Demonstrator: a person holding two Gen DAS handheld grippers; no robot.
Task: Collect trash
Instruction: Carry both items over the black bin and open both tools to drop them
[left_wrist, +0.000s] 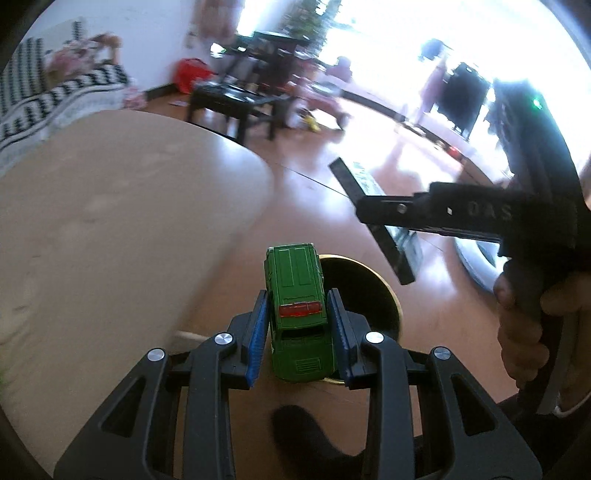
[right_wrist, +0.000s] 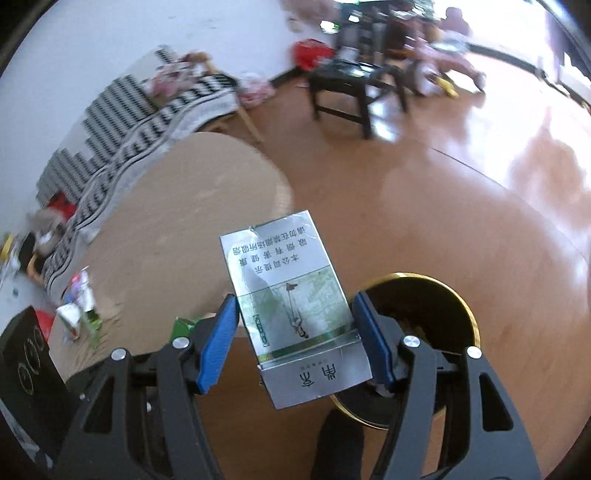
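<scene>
My left tool (left_wrist: 297, 325) is clenched on a green toy car (left_wrist: 297, 306), my right tool (right_wrist: 295, 332) grips a flattened cigarette pack (right_wrist: 291, 295); I hold both above the gold-rimmed bin (right_wrist: 469, 321) on the floor so each can drop in.

A round tan table (right_wrist: 177, 229), a black side table (right_wrist: 351, 88), perhaps a striped sofa (right_wrist: 122, 122).
</scene>
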